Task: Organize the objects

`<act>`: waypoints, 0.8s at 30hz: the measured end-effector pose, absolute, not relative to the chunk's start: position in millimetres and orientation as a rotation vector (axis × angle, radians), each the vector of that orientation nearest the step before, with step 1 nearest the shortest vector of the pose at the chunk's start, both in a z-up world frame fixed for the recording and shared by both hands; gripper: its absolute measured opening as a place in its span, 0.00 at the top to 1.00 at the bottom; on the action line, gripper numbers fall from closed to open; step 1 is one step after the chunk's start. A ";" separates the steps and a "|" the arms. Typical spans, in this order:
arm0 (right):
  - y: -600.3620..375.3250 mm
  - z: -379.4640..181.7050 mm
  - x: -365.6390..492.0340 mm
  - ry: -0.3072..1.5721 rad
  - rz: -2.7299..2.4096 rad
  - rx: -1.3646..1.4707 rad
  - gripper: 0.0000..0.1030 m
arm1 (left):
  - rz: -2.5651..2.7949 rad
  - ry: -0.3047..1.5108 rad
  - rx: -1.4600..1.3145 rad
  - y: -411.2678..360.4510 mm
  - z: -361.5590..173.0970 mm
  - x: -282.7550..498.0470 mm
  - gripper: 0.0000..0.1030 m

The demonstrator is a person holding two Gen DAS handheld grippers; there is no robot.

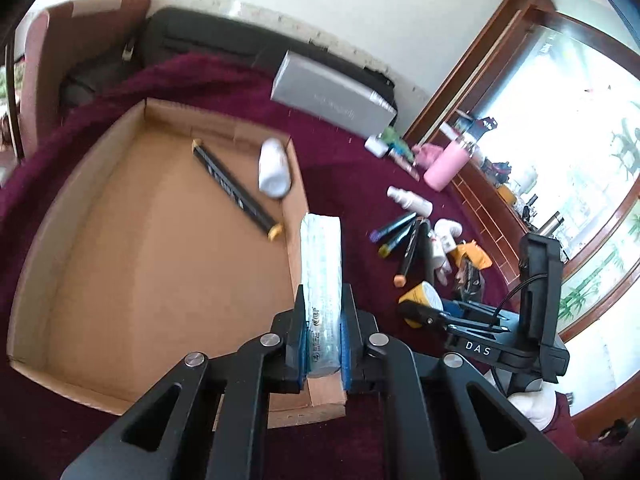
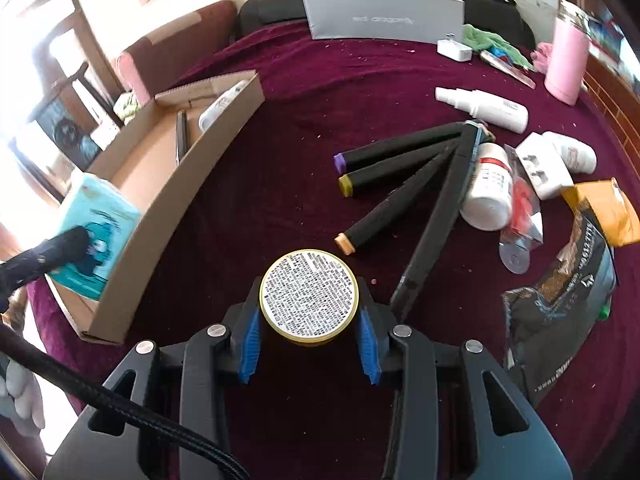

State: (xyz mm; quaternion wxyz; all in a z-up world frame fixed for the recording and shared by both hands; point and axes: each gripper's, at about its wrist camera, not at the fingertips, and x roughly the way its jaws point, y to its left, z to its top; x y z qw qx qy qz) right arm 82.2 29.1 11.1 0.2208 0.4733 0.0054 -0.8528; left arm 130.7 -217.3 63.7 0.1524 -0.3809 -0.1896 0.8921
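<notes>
Early on: the cardboard box [image 1: 160, 240] holds just a black marker [image 1: 234, 188] and a white bottle [image 1: 274, 168]. Left gripper [image 1: 322, 340] clamps a tissue pack [image 1: 322, 272] over the box's 3 o'clock wall, right gripper [image 2: 308, 320] pinches a round tin [image 2: 308, 294]. Approx. four markers [image 2: 400, 168], bottles etc. (around 1–3 o'clock) wait on the maroon cloth [image 2: 288, 128].

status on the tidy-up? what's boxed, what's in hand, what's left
Done: one marker and a white object lie in the cardboard box. In hand: left gripper holds a tissue pack over the box's edge; right gripper holds a round tin. Left: four markers, spray bottle, white bottle, packets.
</notes>
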 end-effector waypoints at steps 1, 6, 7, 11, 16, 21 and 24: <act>31.5 12.5 82.9 0.000 -2.356 1.307 0.63 | 2.566 -0.535 -1.078 -217.3 68.2 133.2 0.91; 39.1 25.3 91.6 -0.047 -2.353 1.276 0.63 | 2.576 -0.518 -1.053 -211.8 79.0 140.9 0.91; 40.3 28.5 93.8 -0.053 -2.353 1.268 0.63 | 2.573 -0.510 -1.047 -209.2 80.9 143.0 0.91; 45.9 42.4 102.7 -0.081 -2.347 1.237 0.63 | 2.552 -0.477 -1.008 -195.6 94.1 153.6 0.91; 49.5 67.1 112.3 -0.095 -2.351 1.182 0.63 | 2.548 -0.430 -0.928 -184.5 118.8 165.4 0.91; 40.8 93.1 116.4 -0.077 -2.349 1.118 0.63 | 2.592 -0.410 -0.859 -192.7 140.4 171.8 0.91; 29.7 108.4 115.6 -0.067 -2.336 1.080 0.63 | 2.636 -0.406 -0.833 -205.1 150.1 171.8 0.91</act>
